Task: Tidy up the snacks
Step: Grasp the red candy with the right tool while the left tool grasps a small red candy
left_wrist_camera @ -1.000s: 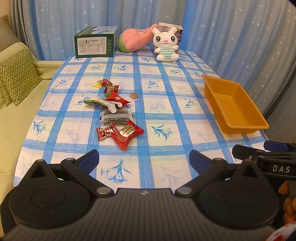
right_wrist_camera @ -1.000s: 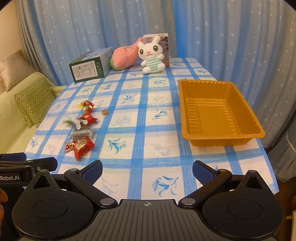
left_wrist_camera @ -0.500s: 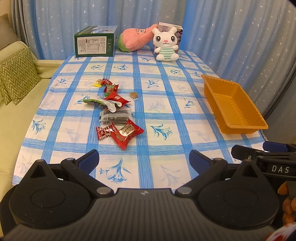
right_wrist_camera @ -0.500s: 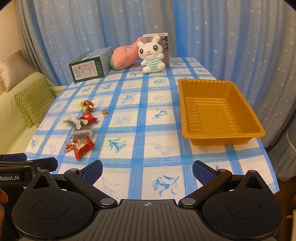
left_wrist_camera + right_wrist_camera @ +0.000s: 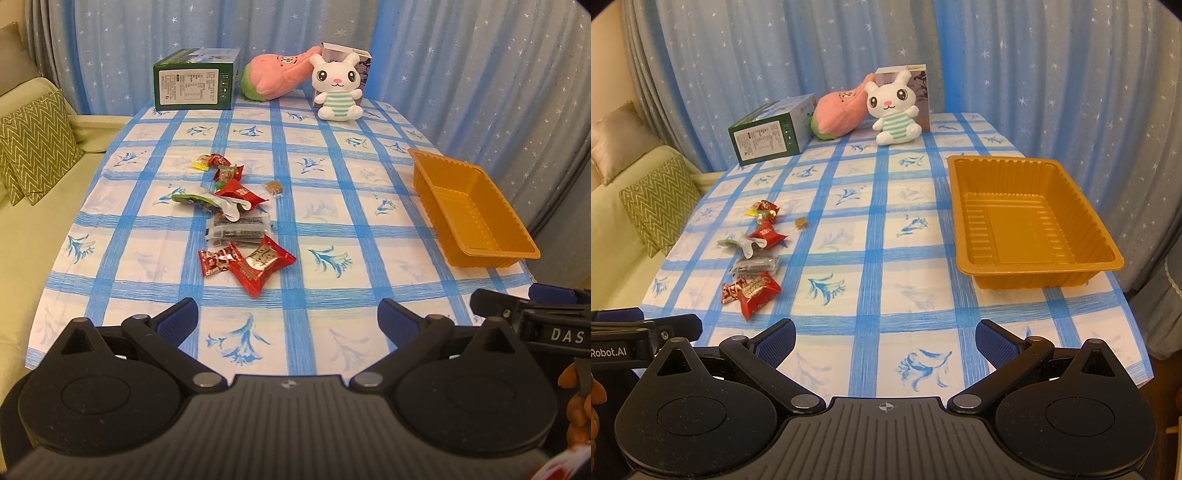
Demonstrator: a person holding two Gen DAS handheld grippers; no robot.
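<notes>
Several wrapped snacks lie in a loose line left of the table's middle: a large red packet (image 5: pixel 261 264) (image 5: pixel 757 293), a small red candy (image 5: pixel 216 261), a dark clear-wrapped bar (image 5: pixel 238 229), a green-and-white wrapper (image 5: pixel 207 201), more red candies (image 5: pixel 229 171) and a small brown sweet (image 5: pixel 274 188) (image 5: pixel 800 222). An empty orange tray (image 5: pixel 476 218) (image 5: pixel 1030 225) sits on the right. My left gripper (image 5: pixel 288 319) hangs open over the near edge, short of the red packet. My right gripper (image 5: pixel 884 338) is open too, below the tray, nothing between its fingers.
A green box (image 5: pixel 194 85), a pink plush (image 5: pixel 275 75) and a white bunny plush (image 5: pixel 338 90) in front of a carton stand at the far end. A sofa with a chevron cushion (image 5: pixel 35 144) lies left of the table. Blue curtains hang behind.
The left wrist view has shifted a little, with the table contents sliding slightly. Nothing on the table has moved and both grippers stay open.
</notes>
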